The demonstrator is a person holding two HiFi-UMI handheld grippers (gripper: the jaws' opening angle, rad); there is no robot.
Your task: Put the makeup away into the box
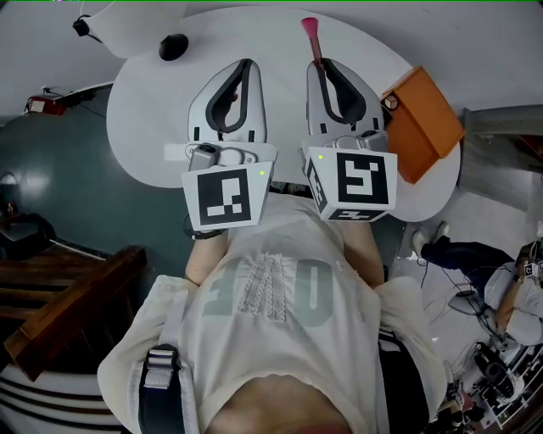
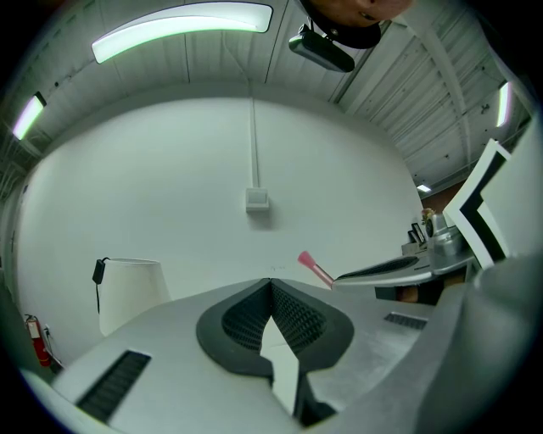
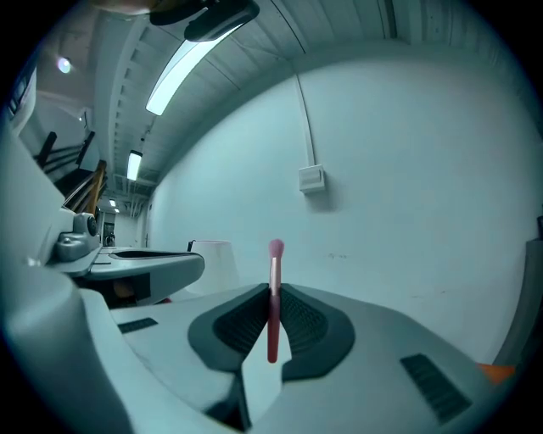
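Note:
A pink makeup brush (image 1: 310, 32) sticks out past the tips of my right gripper (image 1: 318, 68), which is shut on its handle. In the right gripper view the brush (image 3: 274, 280) stands upright between the pads, bristle end up. My left gripper (image 1: 246, 64) is held up beside it, shut with nothing in it; its tips (image 2: 271, 285) meet in the left gripper view. From there the brush (image 2: 314, 269) shows to the right, in the right gripper (image 2: 338, 278). The orange box (image 1: 422, 123) lies on the round white table (image 1: 153, 110), to the right of my right gripper.
A small black object (image 1: 173, 46) and a white shade-like thing (image 1: 127, 25) sit at the table's far left. A white wall with a socket box (image 2: 257, 200) is ahead. Dark wooden furniture (image 1: 68, 297) stands at the left, and a person (image 1: 501, 288) with equipment is on the floor at the right.

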